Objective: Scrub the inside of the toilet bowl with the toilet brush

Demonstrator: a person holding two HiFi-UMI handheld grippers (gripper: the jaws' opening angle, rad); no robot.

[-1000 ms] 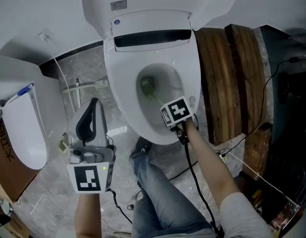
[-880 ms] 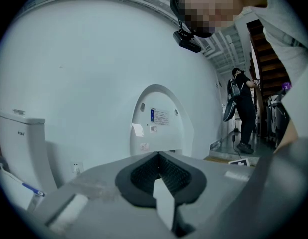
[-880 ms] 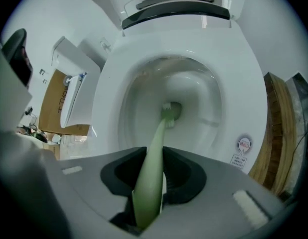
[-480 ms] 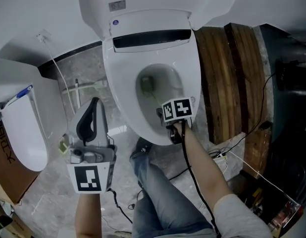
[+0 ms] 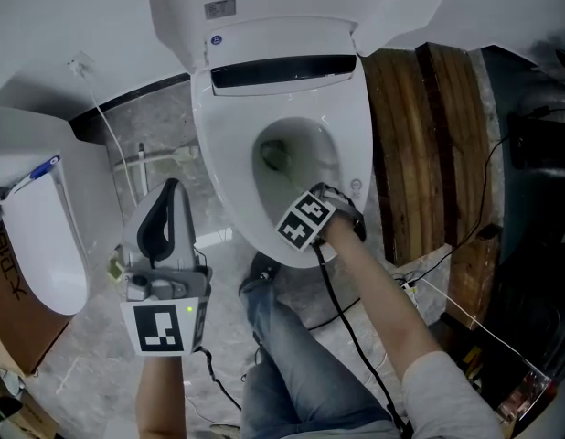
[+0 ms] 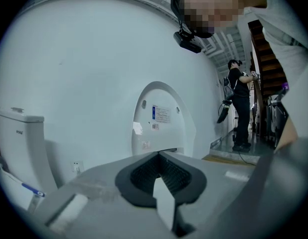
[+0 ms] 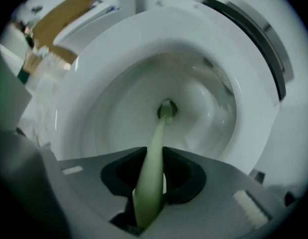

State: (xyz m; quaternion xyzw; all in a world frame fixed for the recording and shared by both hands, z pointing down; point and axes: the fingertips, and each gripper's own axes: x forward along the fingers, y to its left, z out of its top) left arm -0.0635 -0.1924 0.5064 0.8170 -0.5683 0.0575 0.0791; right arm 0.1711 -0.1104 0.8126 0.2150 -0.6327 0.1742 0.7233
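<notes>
**Brush head sitting deep in the bowl, right gripper clamping the handle**

The right gripper [image 7: 153, 158] is clamping the pale green handle of the toilet brush [image 7: 158, 133], its two dark jaws pressing on the handle from either side. From the jaws the handle is running straight ahead and down into the toilet bowl [image 7: 94, 73]. The brush head [image 7: 166, 109] is sitting at the dark outlet at the bottom, touching the porcelain there.

In the head view the right gripper [image 5: 301, 199] is hovering over the near right part of the rim, with its marker cube [image 5: 303, 220] tilting toward the person. The toilet brush [image 5: 275, 157] is showing as a greenish patch low in the toilet bowl [image 5: 223, 163], beyond the gripper and a little to its left.

The left gripper [image 5: 172, 193] is being held well apart from the bowl, out to its left above the grey floor [image 5: 164, 135]. In its own view the left gripper [image 6: 159, 156] is showing its jaws lying together with nothing between them, and it is facing the raised lid [image 6: 161, 116] and the white wall.

A second toilet [image 5: 40, 245] is standing at the far left. Wooden planks [image 5: 429, 135] are lying just beside the bowl on its right. A black cable [image 5: 356, 337] is trailing from the right gripper along the person's forearm, and a leg in jeans [image 5: 305, 373] is showing below the bowl
</notes>
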